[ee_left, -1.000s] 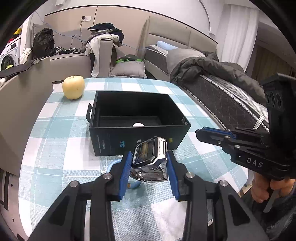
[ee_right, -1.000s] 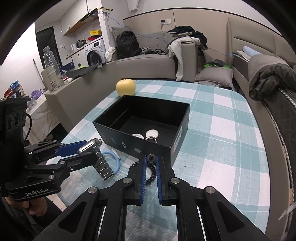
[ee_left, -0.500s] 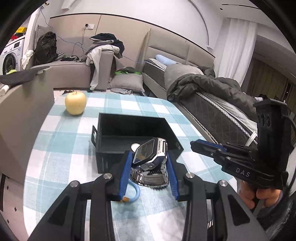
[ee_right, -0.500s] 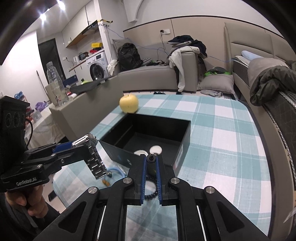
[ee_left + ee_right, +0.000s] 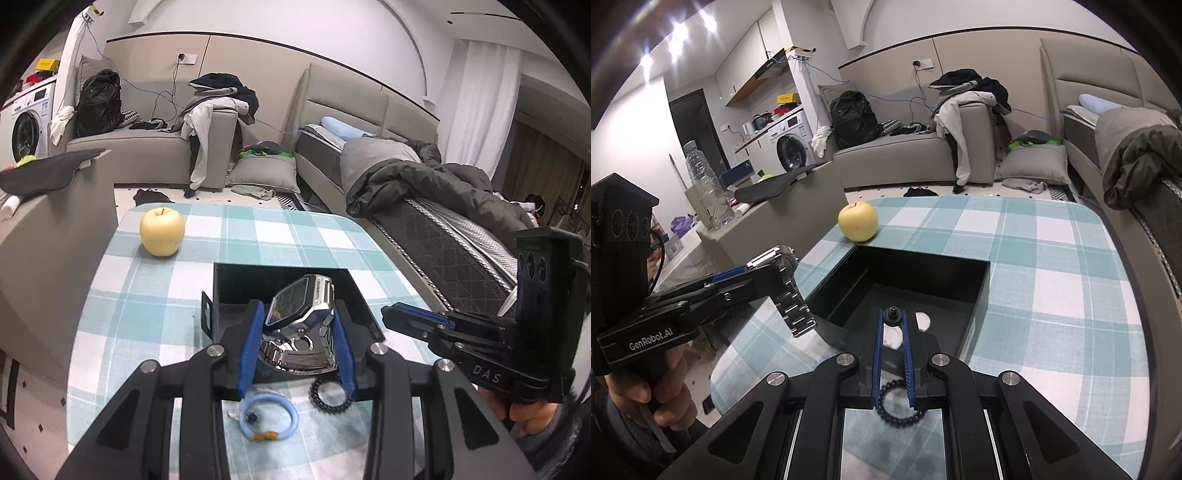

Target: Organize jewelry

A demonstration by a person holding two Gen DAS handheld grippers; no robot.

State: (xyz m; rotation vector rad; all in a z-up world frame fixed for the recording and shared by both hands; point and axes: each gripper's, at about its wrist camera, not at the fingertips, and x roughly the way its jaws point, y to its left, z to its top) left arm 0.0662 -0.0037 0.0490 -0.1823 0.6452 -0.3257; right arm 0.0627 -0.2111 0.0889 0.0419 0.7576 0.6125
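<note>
My left gripper (image 5: 299, 321) is shut on a silver metal watch (image 5: 301, 314) and holds it in the air above the near wall of the open black box (image 5: 236, 280). The watch also shows in the right wrist view (image 5: 786, 291), hanging left of the box (image 5: 975, 291). My right gripper (image 5: 893, 319) is shut on a small dark piece (image 5: 893, 315), over the box's near side. A black bead bracelet (image 5: 330, 397) and a light blue bracelet (image 5: 269, 421) lie on the checked cloth in front of the box. Small white pieces (image 5: 923, 319) lie inside the box.
A yellow apple (image 5: 161, 231) sits on the teal checked tablecloth (image 5: 258, 229) behind the box. A grey counter (image 5: 44, 229) runs along the table's left side, a bed (image 5: 443, 221) along the right. A water bottle (image 5: 705, 188) stands on the counter.
Both grippers have risen and tilted downward over the box, each keeping its hold. The watch has moved from in front of the box to above its near wall.
</note>
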